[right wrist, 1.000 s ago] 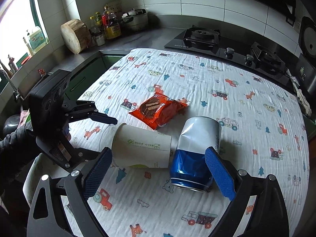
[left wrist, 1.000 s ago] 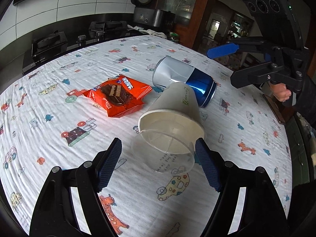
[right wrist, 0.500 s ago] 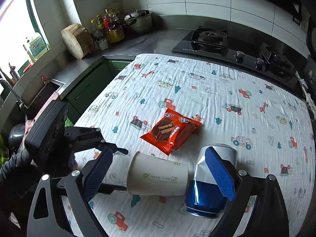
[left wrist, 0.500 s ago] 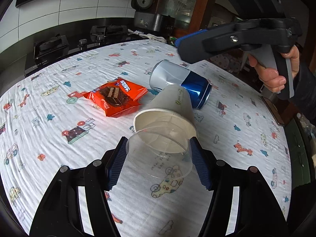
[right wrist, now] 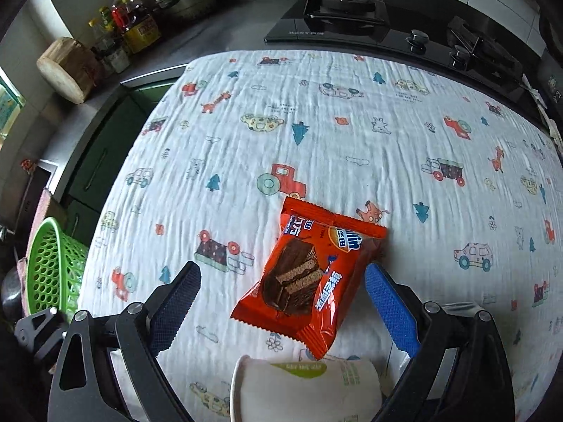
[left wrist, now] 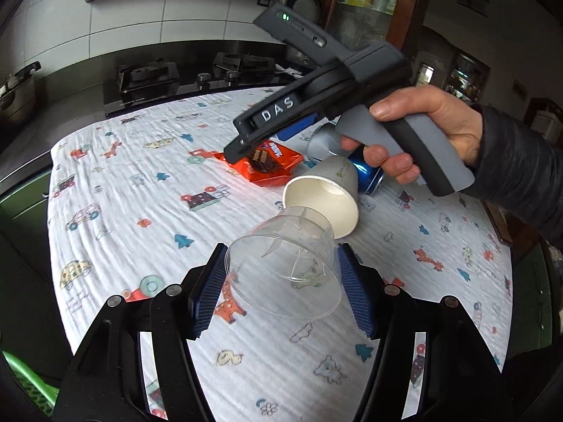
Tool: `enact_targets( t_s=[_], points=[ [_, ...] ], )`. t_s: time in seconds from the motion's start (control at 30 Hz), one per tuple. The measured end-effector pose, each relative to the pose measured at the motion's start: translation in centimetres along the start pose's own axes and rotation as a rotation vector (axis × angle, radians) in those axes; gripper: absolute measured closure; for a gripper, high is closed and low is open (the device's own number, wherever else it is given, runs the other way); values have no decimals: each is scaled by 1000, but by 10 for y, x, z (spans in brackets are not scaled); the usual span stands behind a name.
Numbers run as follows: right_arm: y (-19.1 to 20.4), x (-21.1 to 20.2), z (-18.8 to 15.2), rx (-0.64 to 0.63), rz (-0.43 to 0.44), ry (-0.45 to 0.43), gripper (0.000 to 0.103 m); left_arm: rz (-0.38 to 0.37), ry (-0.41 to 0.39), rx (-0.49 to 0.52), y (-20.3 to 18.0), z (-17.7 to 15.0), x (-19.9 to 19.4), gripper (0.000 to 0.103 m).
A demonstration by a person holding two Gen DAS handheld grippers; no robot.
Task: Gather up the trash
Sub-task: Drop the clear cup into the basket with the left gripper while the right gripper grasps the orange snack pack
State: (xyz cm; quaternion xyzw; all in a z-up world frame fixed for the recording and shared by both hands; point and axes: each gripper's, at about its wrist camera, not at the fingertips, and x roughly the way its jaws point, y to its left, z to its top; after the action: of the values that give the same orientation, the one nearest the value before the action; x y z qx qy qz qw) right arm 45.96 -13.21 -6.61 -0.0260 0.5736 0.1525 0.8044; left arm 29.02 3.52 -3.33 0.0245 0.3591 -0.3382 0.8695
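Kitchen setting: white tiled wall, a black gas hob (right wrist: pixel 346 8) behind the tabletop (right wrist: pixel 246 133), which is wearing a white cloth printed with cars, giraffes and trees. Bottles and a round wooden block (right wrist: pixel 67 70) are standing on the counter at far left in the right wrist view; a green mesh basket (right wrist: pixel 52 270) is sitting off the tabletop's left edge, contents not visible.

Left hand-held gripper (left wrist: pixel 281 292) is clamping a clear plastic cup (left wrist: pixel 285 267) at its rim, both blue pads pressing on it, the jaws having just been closing to about half width. Cup is lying sideways, empty, its base reaching into the mouth of a white paper cup (left wrist: pixel 325 200) lying on its side, also empty. A dented blue and silver can (left wrist: pixel 366 172) is lying just behind the paper cup.

Right hand-held gripper (right wrist: pixel 281 299), held by a hand (left wrist: pixel 422 130) in a dark sleeve, is standing wide open, pointing steeply down, fingers straddling an orange snack wrapper (right wrist: pixel 309 274) without touching it.
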Motion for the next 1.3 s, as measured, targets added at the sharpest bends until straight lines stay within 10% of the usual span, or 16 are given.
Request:
enact_targets(
  t_s=[0.67,1.3],
  points=[
    [3,19,-6,75,-26,34,49,389,-122,-296,103,-79,-147,41],
    [65,7,-27,-51,60,0,56,561,69,-502,141,-173,-170,38]
  ],
)
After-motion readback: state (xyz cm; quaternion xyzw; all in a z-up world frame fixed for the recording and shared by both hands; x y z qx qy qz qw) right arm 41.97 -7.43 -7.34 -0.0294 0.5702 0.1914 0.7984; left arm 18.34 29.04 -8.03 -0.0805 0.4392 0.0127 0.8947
